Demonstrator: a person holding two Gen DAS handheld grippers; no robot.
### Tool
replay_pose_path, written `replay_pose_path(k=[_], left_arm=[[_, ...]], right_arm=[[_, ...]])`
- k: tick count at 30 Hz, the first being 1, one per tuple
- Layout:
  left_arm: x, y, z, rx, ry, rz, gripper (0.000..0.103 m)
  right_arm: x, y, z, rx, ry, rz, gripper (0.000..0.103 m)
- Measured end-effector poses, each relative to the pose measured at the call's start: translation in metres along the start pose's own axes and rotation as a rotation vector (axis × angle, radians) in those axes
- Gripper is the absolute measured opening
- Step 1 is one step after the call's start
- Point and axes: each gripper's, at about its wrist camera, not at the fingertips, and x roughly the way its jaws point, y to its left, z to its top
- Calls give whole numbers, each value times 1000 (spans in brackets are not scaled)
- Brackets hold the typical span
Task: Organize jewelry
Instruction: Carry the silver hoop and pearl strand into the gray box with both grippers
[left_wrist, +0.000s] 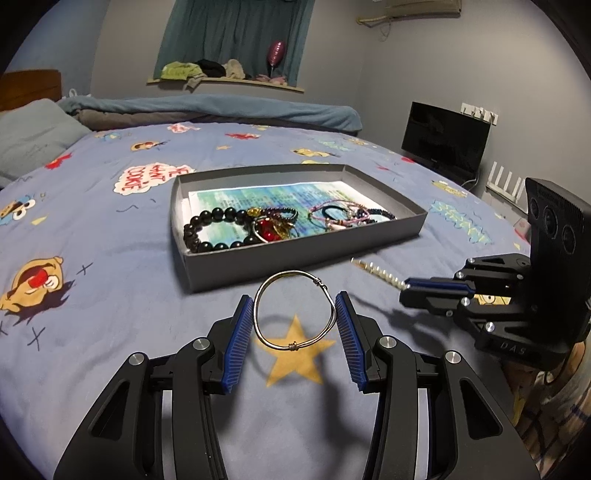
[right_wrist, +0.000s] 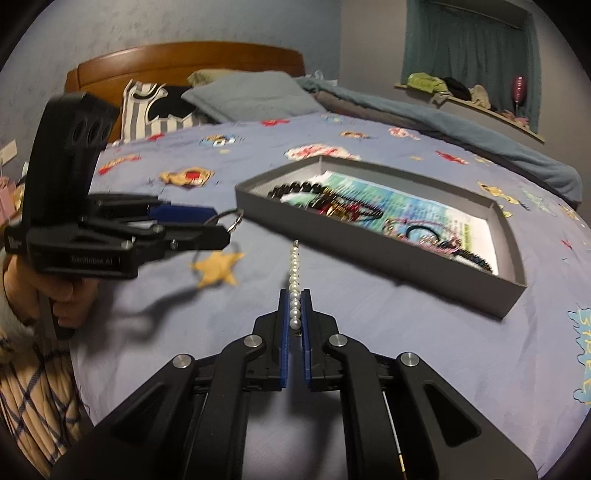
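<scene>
Two tongs of mine: left gripper (left_wrist: 294, 314) clenched on one bangle (left_wrist: 295, 310), right gripper (right_wrist: 294, 314) on one pearl strand (right_wrist: 294, 288), one box (left_wrist: 295, 254) beyond.

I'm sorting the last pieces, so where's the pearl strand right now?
The pearl strand is pinched between the right tongs, sticking out forward above the bedspread, just short of the gray tray and right of the silver bangle.
</scene>
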Motion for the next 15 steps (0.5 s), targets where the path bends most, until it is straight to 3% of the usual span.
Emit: replay_pose_path(k=[15], left_arm=[[17,0,32,-10,-50,35,47]], right_arm=[[-16,-45,21,157,-140,-86,5]])
